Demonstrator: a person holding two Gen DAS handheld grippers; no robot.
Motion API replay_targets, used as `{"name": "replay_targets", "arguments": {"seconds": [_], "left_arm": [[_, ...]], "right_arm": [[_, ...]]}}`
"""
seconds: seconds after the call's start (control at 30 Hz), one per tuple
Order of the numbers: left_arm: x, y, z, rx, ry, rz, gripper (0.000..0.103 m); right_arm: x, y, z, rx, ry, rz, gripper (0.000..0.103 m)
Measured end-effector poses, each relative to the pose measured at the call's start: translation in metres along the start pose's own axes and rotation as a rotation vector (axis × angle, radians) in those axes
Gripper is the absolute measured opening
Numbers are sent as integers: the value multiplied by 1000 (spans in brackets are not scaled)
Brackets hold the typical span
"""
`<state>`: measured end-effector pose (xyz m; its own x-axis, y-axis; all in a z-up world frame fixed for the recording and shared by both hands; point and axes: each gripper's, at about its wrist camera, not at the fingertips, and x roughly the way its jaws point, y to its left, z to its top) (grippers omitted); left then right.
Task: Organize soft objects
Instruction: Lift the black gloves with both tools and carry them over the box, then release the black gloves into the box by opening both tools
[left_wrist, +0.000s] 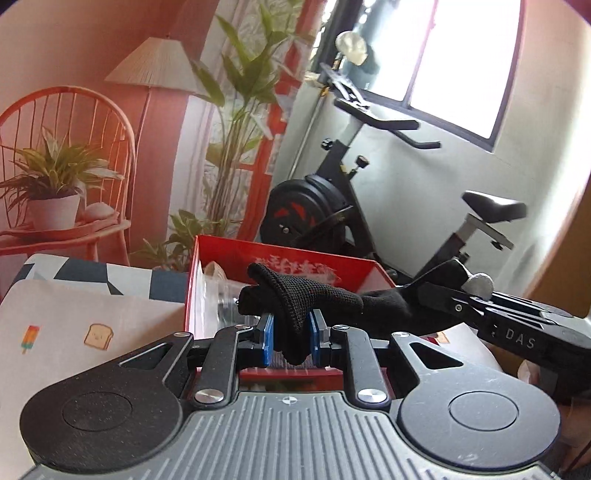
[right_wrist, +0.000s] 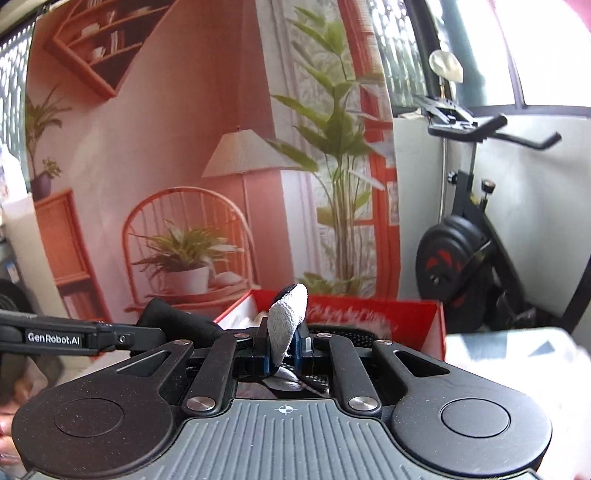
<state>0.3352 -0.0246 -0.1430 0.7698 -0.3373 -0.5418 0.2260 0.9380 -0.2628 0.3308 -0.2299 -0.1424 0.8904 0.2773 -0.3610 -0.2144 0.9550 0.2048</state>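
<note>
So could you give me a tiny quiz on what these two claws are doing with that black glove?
1. True or false: the left claw is shut on the black glove.
2. Which part does the right claw pinch? A) grey fingertip B) cuff C) nothing
3. Fill in: behind the glove sits a ___ box.

Key: 1 true; 2 A; 3 red.
</note>
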Motion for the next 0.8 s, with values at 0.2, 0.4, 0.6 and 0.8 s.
{"name": "replay_targets", "arguments": {"seconds": [0.2,0.4,0.6,0.8], "left_arm": [[38,4,9,27,69,46,20],[56,15,-1,44,123,66,20],[63,24,-6,59,149,99,24],[51,21,-7,110,116,97,58]], "right_arm": [[43,-17,0,28,64,-39,11],[61,-24,-24,46,126,-50,14],[60,-34,-38,62,138,-79,21],[43,-35,-45,44,109,-113,29]]}}
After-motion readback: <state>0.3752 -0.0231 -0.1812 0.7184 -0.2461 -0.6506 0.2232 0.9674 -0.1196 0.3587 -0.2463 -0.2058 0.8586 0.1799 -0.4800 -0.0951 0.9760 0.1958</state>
